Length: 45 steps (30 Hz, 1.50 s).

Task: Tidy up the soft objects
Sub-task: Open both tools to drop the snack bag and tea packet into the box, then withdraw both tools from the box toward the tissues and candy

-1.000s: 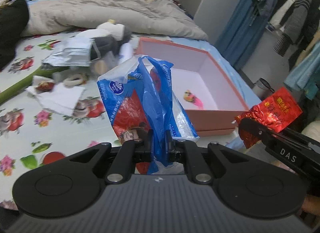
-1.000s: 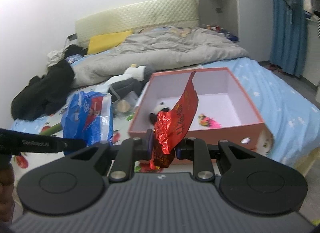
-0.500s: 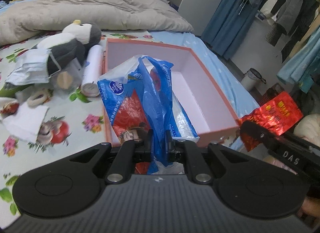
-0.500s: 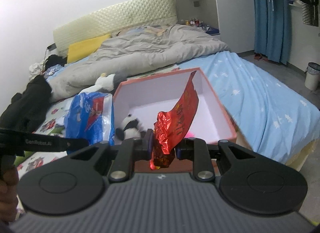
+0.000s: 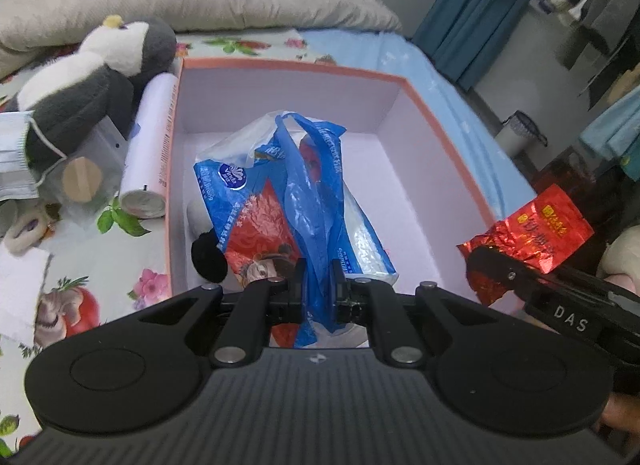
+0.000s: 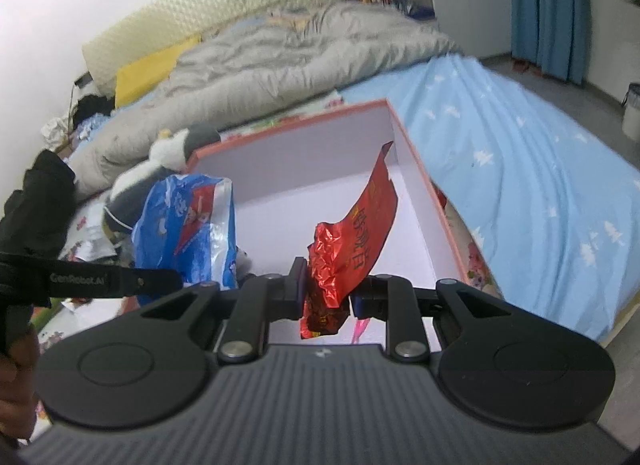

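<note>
My left gripper (image 5: 319, 280) is shut on the handle of a blue and red plastic tissue bag (image 5: 280, 201) and holds it over the open pink box (image 5: 440, 137). The bag also shows in the right wrist view (image 6: 188, 221). My right gripper (image 6: 325, 285) is shut on a crinkled red foil packet (image 6: 352, 233), held above the box's (image 6: 420, 169) near right side. The packet shows at the right in the left wrist view (image 5: 532, 233). A small panda toy (image 5: 206, 253) lies in the box, partly hidden by the bag.
A penguin plush (image 5: 92, 81), a white roll (image 5: 150, 145), a face mask (image 5: 14, 157) and white cloth lie left of the box on the floral sheet. A grey duvet (image 6: 280, 61) covers the far bed. Blue sheet (image 6: 540, 169) drops off to the right.
Both grippers have moved forward with their loads. The tissue bag now hangs over the box interior and the red packet is above the box's right side.
</note>
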### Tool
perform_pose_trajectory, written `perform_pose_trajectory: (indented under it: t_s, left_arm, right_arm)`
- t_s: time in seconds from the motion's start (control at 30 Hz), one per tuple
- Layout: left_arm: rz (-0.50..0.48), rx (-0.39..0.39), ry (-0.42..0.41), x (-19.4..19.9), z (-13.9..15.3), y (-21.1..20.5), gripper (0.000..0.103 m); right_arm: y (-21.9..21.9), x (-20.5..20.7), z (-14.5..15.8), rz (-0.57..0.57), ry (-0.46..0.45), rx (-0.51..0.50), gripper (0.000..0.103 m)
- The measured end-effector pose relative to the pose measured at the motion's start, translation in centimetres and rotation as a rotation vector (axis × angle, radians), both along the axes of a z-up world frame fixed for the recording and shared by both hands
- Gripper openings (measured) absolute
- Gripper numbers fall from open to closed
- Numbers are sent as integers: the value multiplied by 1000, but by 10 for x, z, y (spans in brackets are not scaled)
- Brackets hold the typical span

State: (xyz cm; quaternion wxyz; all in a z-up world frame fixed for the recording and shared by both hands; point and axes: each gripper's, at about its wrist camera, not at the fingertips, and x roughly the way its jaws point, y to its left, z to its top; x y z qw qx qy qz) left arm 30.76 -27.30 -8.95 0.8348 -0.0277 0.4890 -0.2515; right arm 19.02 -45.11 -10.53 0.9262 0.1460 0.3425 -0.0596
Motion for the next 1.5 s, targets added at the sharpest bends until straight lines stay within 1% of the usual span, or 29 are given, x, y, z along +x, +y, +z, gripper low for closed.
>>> perform_pose_trajectory:
  t_s: [0.1,0.23,0.37,0.47,0.53,0.57,0.6,0.63,0.8,1.0,1.3,1.5]
  left_arm:
    - [11,20,27,16,-15,-6,12]
    - [13,47,27,28,-26,-12,12]
    - [22,60,45,38,-37,-16,12]
    - [33,53,50,40,-40,-17,13]
    - [54,81,39,37,-39,-18,20]
    - [54,95,26,36,-38,-19,29]
    - [53,96,17,34,-36,-18,35]
    - [55,89,15,32,-34,-17,36]
    - [61,71,-6,20,-20,-7,37]
    - [65,33,-53,-5,9,6,36]
    - [75,-19,-135,-68,54,38,36]
    - [83,-36,-179,-112,71,62,37]
  right_arm:
    - [-6,16,-13,16,34,11,25]
    - [-11,31,-30,32,66,31,25]
    - [-13,41,-41,45,83,49,25]
    - [-15,43,-45,39,87,51,27]
    - [-17,43,-45,26,83,62,33]
    - [-18,43,-44,20,77,59,41]
    - [-18,43,-43,19,75,53,45]
    - [-17,42,-42,16,71,50,49]
    - [-14,31,-30,20,30,48,49]
    - [-3,8,-10,20,-12,46,49]
    - [25,-37,26,39,-98,30,49]
    - [51,-71,41,69,-138,13,49]
